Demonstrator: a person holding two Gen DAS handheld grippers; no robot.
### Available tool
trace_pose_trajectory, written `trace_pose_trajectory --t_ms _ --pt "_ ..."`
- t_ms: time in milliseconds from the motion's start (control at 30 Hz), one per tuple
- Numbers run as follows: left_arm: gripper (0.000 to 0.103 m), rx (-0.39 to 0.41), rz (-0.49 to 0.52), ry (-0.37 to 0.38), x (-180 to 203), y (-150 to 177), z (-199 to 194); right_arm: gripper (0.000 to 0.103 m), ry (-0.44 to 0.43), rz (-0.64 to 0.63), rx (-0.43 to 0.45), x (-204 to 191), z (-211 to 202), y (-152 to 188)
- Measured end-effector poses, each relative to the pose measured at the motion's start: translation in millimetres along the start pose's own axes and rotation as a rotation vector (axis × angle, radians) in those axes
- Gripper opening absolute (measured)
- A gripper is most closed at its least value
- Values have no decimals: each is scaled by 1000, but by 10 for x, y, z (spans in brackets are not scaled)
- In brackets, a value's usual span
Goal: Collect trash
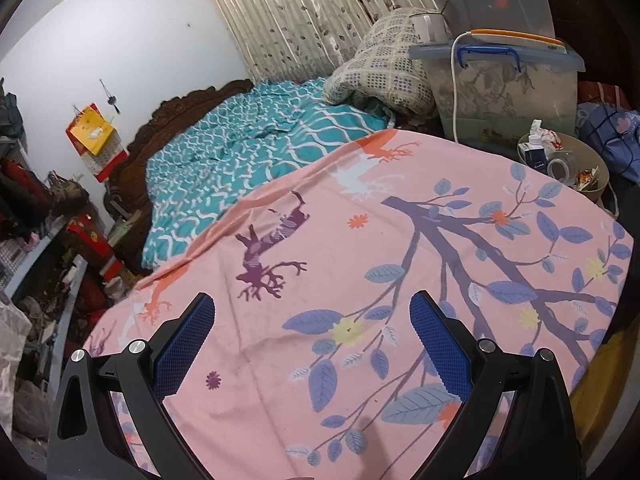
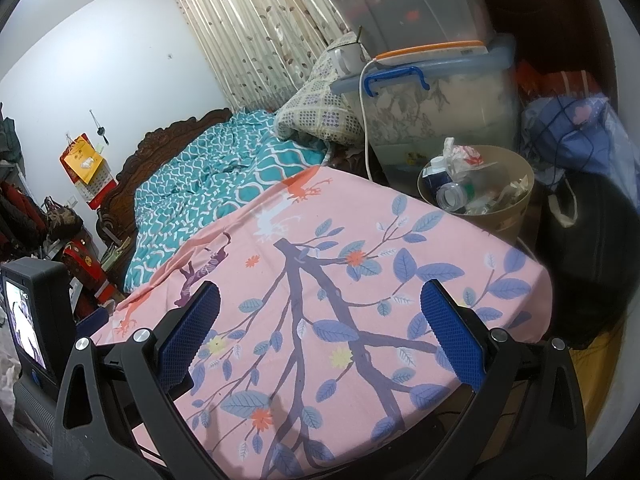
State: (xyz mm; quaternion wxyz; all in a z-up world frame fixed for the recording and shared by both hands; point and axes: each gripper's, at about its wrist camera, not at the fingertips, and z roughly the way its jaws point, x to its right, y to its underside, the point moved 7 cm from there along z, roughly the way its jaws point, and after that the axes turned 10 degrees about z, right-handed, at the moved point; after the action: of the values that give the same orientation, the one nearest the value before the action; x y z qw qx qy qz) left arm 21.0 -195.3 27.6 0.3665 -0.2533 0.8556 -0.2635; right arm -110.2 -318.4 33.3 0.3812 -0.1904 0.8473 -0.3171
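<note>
Hand-held grippers [image 1: 312, 344] [image 2: 320, 332] agape over pink sheet [image 2: 320, 280], bin [image 2: 508, 216] beyond.

No text, brand or number can be read anywhere. The red and yellow wall hanging [image 2: 82, 160] at far left bears print too blurred to make out.

Your bedroom, cluttered at the edges.
You face a white wall [image 1: 120, 40], leaf-print curtain [image 1: 304, 12] and carved wooden headboard [image 1: 172, 116].
</note>
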Motion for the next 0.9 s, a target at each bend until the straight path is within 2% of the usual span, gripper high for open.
trace_pose_trajectory --t_ms 133,900 --pt "94 -16 -16 50 35 29 44 99 3 -7 -4 -18 4 58" --pt "94 -24 -16 75 88 2 41 99 7 -11 -6 -57 -71 148"
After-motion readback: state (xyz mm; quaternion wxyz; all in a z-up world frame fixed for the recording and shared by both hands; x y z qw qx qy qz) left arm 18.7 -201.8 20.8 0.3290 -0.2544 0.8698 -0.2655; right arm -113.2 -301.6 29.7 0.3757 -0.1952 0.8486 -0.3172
